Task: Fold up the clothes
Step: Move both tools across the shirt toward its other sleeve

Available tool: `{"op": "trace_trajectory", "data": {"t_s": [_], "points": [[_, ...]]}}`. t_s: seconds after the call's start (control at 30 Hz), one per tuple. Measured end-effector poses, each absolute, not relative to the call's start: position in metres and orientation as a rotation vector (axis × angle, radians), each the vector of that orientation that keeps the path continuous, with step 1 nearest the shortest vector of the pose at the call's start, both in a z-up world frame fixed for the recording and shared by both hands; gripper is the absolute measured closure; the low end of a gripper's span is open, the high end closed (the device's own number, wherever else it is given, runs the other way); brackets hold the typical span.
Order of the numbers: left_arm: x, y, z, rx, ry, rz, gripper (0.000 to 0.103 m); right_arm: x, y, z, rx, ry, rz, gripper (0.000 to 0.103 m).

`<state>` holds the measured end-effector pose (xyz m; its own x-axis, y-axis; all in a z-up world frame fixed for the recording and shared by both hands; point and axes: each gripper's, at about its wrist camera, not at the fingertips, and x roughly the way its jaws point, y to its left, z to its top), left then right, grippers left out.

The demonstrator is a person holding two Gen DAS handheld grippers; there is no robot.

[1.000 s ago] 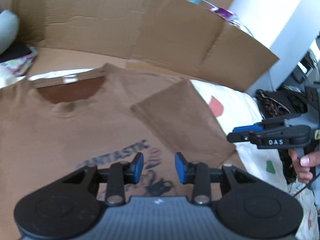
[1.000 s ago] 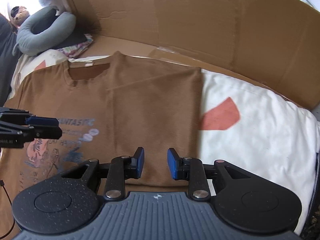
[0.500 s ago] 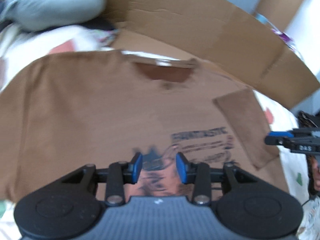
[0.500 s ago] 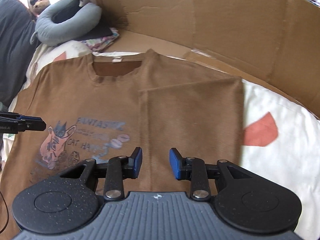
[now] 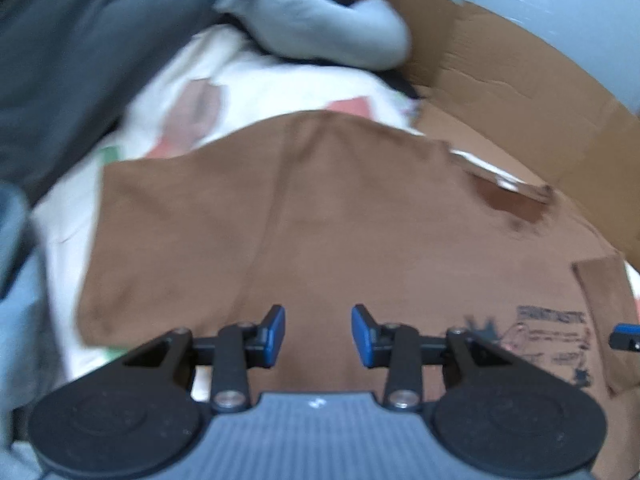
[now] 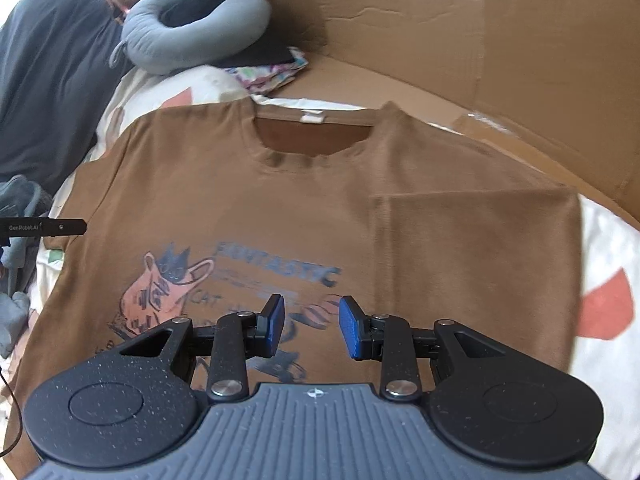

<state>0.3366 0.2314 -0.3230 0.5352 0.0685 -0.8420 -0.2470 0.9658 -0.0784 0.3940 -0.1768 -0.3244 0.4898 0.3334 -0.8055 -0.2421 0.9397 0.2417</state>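
Brown T-shirt [image 6: 248,200] lies flat, print up, on the bed [image 6: 608,256]; right side already folded in, so left sleeve [image 5: 180,220] is my next fold. Left tool [image 5: 318,334] and right tool [image 6: 311,326] both part-open, holding nothing, above the cloth.

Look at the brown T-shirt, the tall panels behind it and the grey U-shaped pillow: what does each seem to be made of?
T-shirt: looks like soft matte knit, probably cotton; it lies limp, with a ribbed collar and a flat print.
Panels: corrugated cardboard, plain dull brown, with creases and a torn-looking edge.
Pillow: smooth grey fabric over a soft filling, judging by its rounded, plump shape; the exact cloth is unclear.
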Motion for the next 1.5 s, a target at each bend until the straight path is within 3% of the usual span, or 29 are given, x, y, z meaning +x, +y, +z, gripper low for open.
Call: {"op": "trace_trajectory", "data": {"t_s": [0.5, 0.63, 1.17, 1.5], "points": [[0.293, 0.299, -0.319, -0.337, 0.983, 0.373, 0.063, 0.408, -0.099, -0.327, 0.070, 1.011, 0.521, 0.066], [0.289, 0.313, -0.329, -0.405, 0.978, 0.410, 0.055, 0.403, -0.086, -0.327, 0.070, 1.022, 0.556, 0.066], [0.280, 0.356, -0.362, -0.732, 0.861, 0.487, 0.048, 0.394, -0.081, -0.331, 0.050, 1.051, 0.545, 0.066], [0.267, 0.353, -0.349, -0.687, 0.721, 0.492, 0.053, 0.391, -0.077, -0.335, 0.042, 1.059, 0.562, 0.066]]}}
